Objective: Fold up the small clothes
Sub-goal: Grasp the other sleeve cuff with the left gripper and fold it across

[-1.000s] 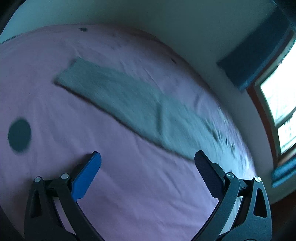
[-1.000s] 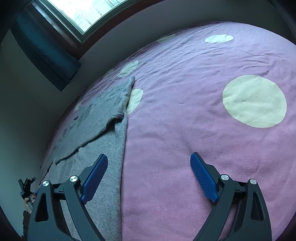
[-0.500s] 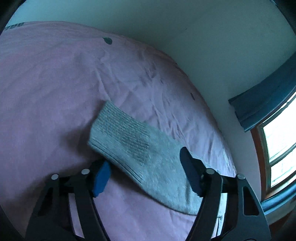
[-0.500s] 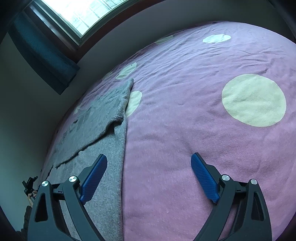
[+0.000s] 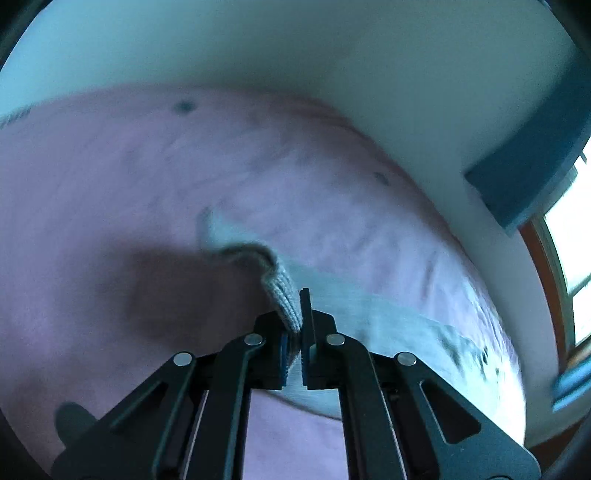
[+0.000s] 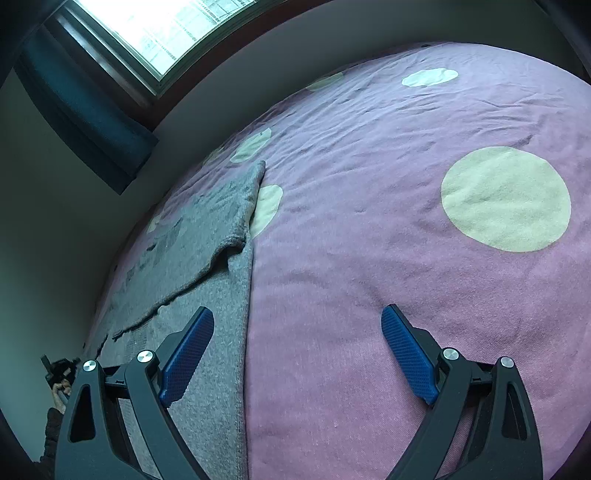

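left tongs [image 5: 300, 321] clamped on grey knit garment [image 5: 282, 295] cuff, right tongs [image 6: 295, 354] wide open over pink bedspread [image 6: 369, 258], garment edge under their left pad

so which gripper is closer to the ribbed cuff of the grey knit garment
Left. The left gripper has its jaws shut on the ribbed cuff; the right gripper hovers open over another part.

A pink bedspread [image 6: 369, 258] with pale dots beside a plain wall [image 6: 55, 240], bright window [image 6: 166, 33] and blue curtain [image 6: 85, 110].
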Tool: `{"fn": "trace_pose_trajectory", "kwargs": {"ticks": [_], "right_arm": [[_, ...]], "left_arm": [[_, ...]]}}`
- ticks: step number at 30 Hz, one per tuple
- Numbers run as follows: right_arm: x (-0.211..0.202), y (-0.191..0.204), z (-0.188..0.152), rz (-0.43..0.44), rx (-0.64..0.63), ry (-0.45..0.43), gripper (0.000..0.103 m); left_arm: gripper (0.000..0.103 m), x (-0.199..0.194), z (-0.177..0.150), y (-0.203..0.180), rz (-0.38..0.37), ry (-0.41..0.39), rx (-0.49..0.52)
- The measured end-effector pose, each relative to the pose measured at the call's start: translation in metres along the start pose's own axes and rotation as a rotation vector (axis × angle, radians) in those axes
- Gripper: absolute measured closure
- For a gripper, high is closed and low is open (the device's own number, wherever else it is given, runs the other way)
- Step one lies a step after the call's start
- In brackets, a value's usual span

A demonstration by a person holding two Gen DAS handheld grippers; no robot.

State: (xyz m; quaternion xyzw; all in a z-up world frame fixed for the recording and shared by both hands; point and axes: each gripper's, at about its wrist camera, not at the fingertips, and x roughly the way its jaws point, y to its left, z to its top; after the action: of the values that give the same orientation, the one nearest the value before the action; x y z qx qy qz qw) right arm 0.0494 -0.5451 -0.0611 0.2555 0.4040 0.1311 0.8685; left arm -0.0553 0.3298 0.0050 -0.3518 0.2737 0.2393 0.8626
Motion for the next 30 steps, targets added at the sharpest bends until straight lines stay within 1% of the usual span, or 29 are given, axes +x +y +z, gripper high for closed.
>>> {"fn": "trace_pose_trajectory", "kwargs": {"ticks": [4,8,11,14,15,18,20,22,24,27,30], "right_arm": [[-0.001,-0.001,0.000,0.004,0.003,-0.001,0.012],[-0.001,-0.003,0.001,0.011,0.007,-0.001,0.012],[-0.002,-0.004,0.001,0.020,0.015,-0.003,0.012],[-0.003,-0.004,0.001,0.026,0.020,-0.006,0.012],[-0.003,-0.005,0.001,0.028,0.022,-0.006,0.012],[-0.003,-0.006,0.001,0.036,0.027,-0.008,0.012],[-0.003,-0.006,0.001,0.039,0.031,-0.010,0.012],[-0.003,-0.005,0.000,0.041,0.033,-0.012,0.012],[-0.003,-0.006,0.001,0.043,0.034,-0.012,0.012],[-0.004,-0.007,0.001,0.047,0.036,-0.014,0.012],[-0.004,-0.006,0.001,0.047,0.036,-0.014,0.012]], "left_arm": [[0.099,-0.011,-0.010,-0.077,-0.064,-0.010,0.146],[0.099,-0.017,-0.038,-0.164,-0.130,-0.006,0.312],[0.099,-0.016,-0.072,-0.236,-0.180,0.005,0.445],[0.099,-0.013,-0.106,-0.289,-0.198,0.007,0.557],[0.099,-0.010,-0.121,-0.311,-0.213,0.018,0.592],[0.099,-0.005,-0.162,-0.358,-0.252,0.052,0.671],[0.099,0.001,-0.191,-0.389,-0.272,0.075,0.728],[0.099,0.008,-0.218,-0.408,-0.284,0.093,0.773],[0.099,0.023,-0.241,-0.430,-0.293,0.122,0.814],[0.099,0.040,-0.279,-0.458,-0.289,0.165,0.866],[0.099,0.049,-0.312,-0.471,-0.276,0.185,0.924]]}}
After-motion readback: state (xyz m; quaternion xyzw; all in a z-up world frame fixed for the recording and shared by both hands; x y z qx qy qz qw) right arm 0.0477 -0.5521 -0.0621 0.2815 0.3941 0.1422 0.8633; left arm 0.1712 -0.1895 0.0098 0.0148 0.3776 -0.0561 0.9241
